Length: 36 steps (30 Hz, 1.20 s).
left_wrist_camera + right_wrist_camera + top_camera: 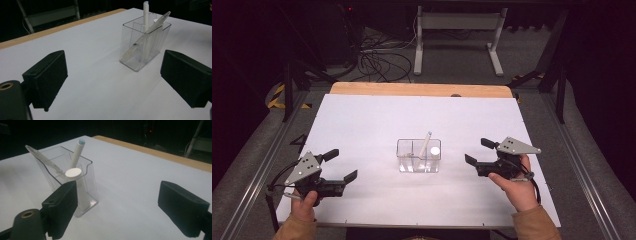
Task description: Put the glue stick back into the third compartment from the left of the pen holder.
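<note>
A clear plastic holder (406, 163) stands in the middle of the white sheet. A translucent pen (426, 142) leans in it beside a white round-capped marker (435, 150). My left gripper (341, 165) rests low at the front left, open and empty, pointing toward the holder (140, 57). Its jaws (115, 82) frame the translucent pen (147, 33) and an upright white pen (146, 15). My right gripper (478, 151) hovers just right of the holder, open with nothing between its jaws. In the right gripper view its jaws (120, 210) stand wide, the holder (91, 180) and the round cap (73, 173) by its left jaw.
The white sheet (412, 115) covers a wooden table whose far edge (422, 89) shows bare. Beyond it stand a metal frame (457, 22) and loose cables (379, 60) on the floor. Dark rails run along both sides of the table.
</note>
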Each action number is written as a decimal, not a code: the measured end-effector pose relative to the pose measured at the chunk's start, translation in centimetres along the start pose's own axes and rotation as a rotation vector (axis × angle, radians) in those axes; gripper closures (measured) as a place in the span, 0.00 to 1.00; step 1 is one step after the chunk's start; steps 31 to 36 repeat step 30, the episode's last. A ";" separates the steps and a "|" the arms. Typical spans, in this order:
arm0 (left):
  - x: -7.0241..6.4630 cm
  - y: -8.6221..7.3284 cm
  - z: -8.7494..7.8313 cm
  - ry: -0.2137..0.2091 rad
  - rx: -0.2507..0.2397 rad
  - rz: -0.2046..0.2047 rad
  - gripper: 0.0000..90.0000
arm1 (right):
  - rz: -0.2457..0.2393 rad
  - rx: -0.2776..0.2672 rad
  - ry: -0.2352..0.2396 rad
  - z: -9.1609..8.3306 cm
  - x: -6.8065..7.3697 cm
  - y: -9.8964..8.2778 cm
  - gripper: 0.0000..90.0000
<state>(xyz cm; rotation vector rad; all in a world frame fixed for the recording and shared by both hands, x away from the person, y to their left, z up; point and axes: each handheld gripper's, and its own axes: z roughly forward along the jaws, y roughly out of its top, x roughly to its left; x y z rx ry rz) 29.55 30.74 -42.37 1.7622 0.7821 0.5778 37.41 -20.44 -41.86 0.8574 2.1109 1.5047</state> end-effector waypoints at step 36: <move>0.0 -0.7 -0.6 -0.002 -0.014 0.019 0.09 | -0.007 0.086 -0.014 0.3 -0.3 -2.5 0.17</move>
